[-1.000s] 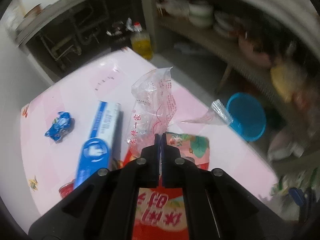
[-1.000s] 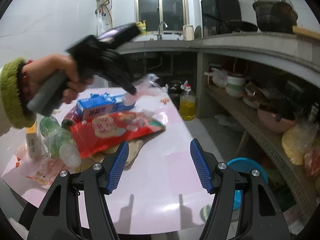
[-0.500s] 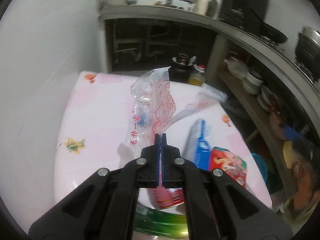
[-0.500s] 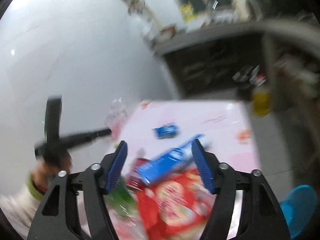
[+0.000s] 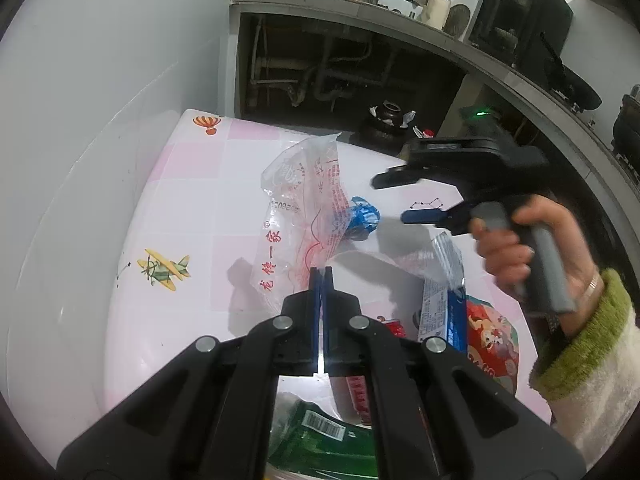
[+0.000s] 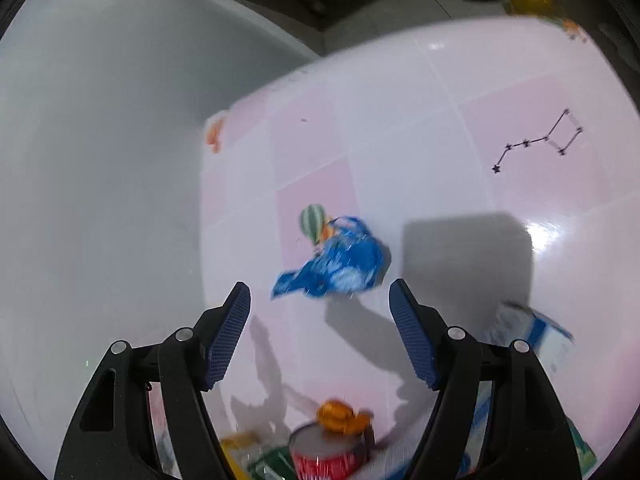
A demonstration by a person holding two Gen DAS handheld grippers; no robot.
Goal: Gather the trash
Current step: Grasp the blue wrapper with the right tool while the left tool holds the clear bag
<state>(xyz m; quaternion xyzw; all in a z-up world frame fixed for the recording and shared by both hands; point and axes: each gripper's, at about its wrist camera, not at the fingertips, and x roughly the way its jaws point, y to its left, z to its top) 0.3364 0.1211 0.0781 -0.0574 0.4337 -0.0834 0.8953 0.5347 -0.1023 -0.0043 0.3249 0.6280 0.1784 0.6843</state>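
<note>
**Operator:** List the failure risks, nearest item first.

**Technician:** Nearest: the left gripper (image 5: pixel 319 276) clamps only the lower edge of the clear printed bag (image 5: pixel 298 216). The bag stands up from the pads and is thin film, so in my judgement a quick swing could pull it free. Next: the right gripper (image 6: pixel 320 304) is lined up on the blue wrapper (image 6: pixel 336 260), which lies flat on the pink table (image 6: pixel 460 80). A light, crumpled wrapper may be pushed away instead of pinched if the pads land short. The right view is blurred, so the exact gap cannot be read. Further right: the blue-and-white box (image 5: pixel 440 300) lies close to the right gripper and could be nudged.

**Operator:** State of the tongs?

**Technician:** Left: fully closed, gripping the bag. Right: jaws wide apart and just now opening further; nothing between the pads, nothing touched. The wrapper sits just ahead of the fingertips, roughly centred between them.

**Operator:** Remaining trash?

**Technician:** A red can (image 6: pixel 328 456) and a green packet (image 5: pixel 320 440) lie at the near edge.
</note>
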